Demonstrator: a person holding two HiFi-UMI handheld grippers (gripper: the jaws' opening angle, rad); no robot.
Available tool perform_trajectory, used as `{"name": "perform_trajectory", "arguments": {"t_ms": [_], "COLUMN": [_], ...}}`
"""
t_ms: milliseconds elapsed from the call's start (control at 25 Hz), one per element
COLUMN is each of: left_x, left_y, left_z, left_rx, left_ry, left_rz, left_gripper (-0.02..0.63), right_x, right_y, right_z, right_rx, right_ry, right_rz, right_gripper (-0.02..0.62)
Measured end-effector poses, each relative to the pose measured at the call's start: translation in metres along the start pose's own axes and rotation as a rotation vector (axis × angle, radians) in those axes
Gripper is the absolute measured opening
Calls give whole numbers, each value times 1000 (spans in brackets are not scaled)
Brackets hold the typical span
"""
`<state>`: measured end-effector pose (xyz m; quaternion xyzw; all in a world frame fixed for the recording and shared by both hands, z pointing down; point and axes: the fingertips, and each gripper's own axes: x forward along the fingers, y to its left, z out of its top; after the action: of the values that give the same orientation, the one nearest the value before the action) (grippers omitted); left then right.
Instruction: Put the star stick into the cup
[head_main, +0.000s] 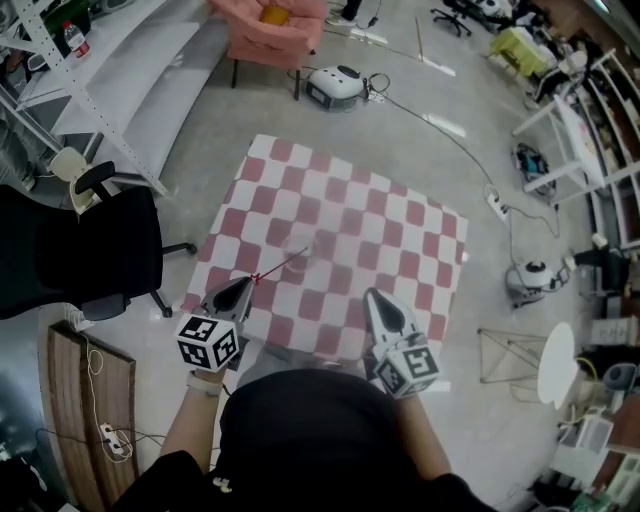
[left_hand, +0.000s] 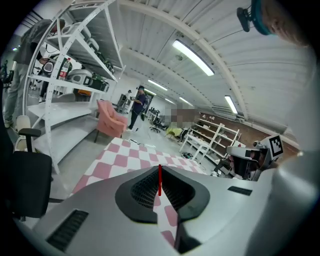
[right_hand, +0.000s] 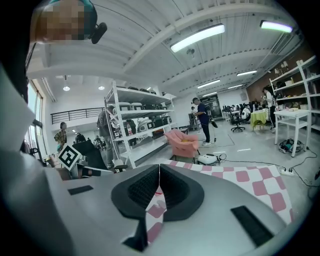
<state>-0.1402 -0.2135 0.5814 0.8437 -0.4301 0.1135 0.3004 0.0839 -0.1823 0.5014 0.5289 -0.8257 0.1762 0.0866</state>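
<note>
The star stick (head_main: 272, 270) is a thin rod with a red end, and my left gripper (head_main: 248, 283) is shut on that red end over the near left part of the red-and-white checkered cloth (head_main: 400, 230). The rod slants up and right towards a faint clear cup (head_main: 300, 246) standing on the cloth. In the left gripper view the red stick (left_hand: 160, 181) stands pinched between the closed pads of my left gripper (left_hand: 160, 169). My right gripper (head_main: 372, 296) hovers over the cloth's near right part. Its jaws (right_hand: 159, 169) are shut with nothing between them.
A black office chair (head_main: 85, 250) stands left of the cloth, with white shelving (head_main: 90, 90) behind it. A pink armchair (head_main: 275, 30) and a white device (head_main: 335, 86) are at the back. Cables and a power strip (head_main: 495, 205) run along the right side, and a round white stool (head_main: 556, 365) stands there.
</note>
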Motion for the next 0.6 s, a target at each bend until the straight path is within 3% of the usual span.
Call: {"name": "perform_trajectory", "arguments": {"t_ms": [600], "left_x": [22], "left_y": [7], "left_z": [10], "left_rx": [22], "left_ry": [15], "left_rz": [-11], "left_gripper": [60], "right_x": [-2], "right_y": [-2], "right_z": [-5], "right_rx": [16], "right_ry": [23], "right_rz": [-52], "right_gripper": [18]}}
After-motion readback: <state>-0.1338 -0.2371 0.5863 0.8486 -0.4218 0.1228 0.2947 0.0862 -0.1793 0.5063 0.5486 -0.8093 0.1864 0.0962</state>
